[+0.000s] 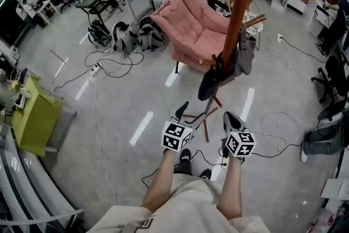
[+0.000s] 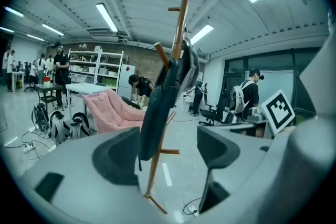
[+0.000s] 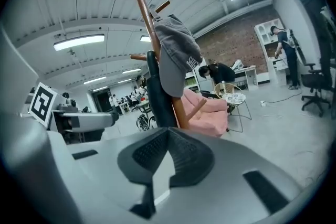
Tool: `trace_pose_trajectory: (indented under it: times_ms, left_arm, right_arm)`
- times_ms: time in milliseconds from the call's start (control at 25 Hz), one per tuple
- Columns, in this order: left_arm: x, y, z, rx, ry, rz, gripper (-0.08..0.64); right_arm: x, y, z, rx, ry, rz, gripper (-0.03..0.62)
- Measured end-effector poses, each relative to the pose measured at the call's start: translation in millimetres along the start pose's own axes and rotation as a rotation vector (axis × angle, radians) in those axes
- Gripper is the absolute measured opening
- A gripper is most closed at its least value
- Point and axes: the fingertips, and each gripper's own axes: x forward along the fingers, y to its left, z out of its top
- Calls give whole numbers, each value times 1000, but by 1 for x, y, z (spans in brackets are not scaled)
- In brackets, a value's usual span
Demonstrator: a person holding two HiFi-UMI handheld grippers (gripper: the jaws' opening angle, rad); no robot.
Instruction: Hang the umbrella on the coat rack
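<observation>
The wooden coat rack (image 1: 239, 8) stands just ahead of me. A dark folded umbrella (image 1: 214, 80) hangs from one of its pegs, and a grey cap (image 1: 246, 56) hangs beside it. In the left gripper view the umbrella (image 2: 161, 107) hangs along the pole (image 2: 180, 23), framed between the jaws. My left gripper (image 1: 191, 112) (image 2: 168, 149) is open and empty, short of the rack. My right gripper (image 1: 230, 117) (image 3: 167, 134) is shut on nothing, its pads meeting below the cap (image 3: 176, 55) and the umbrella (image 3: 157, 97).
A pink armchair (image 1: 193, 27) sits behind the rack, with a round side table (image 1: 252, 20) to its right. Backpacks (image 1: 125, 35) and cables (image 1: 109, 69) lie on the floor at left. A yellow-green cabinet (image 1: 32, 117) stands far left; office chairs (image 1: 331, 80) at right.
</observation>
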Motion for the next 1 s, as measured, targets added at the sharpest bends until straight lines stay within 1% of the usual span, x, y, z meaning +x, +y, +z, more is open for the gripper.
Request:
trace_pose_trajectory:
  times_ms: [80, 200, 320, 480, 800, 1000]
  left_arm:
    - [-6, -13, 0, 4, -11, 7, 344]
    - [-16, -29, -5, 11, -10, 31, 344]
    - [-23, -44, -11, 8, -17, 55, 344]
    - [-30, -60, -14, 9, -28, 73, 341]
    - [-49, -63, -24, -6, -53, 110, 325]
    - [-53, -64, -24, -22, -75, 114, 290]
  right_arm:
    - [-6, -7, -5, 3, 16, 13, 3]
    - [-20, -10, -10, 20, 10, 52, 3]
    - [-33, -7, -12, 8, 1, 89, 3]
    - [-45, -6, -16, -8, -1, 117, 3]
    - [-63, 1, -21, -31, -12, 135, 3]
    - [-68, 3, -21, -45, -17, 141, 3]
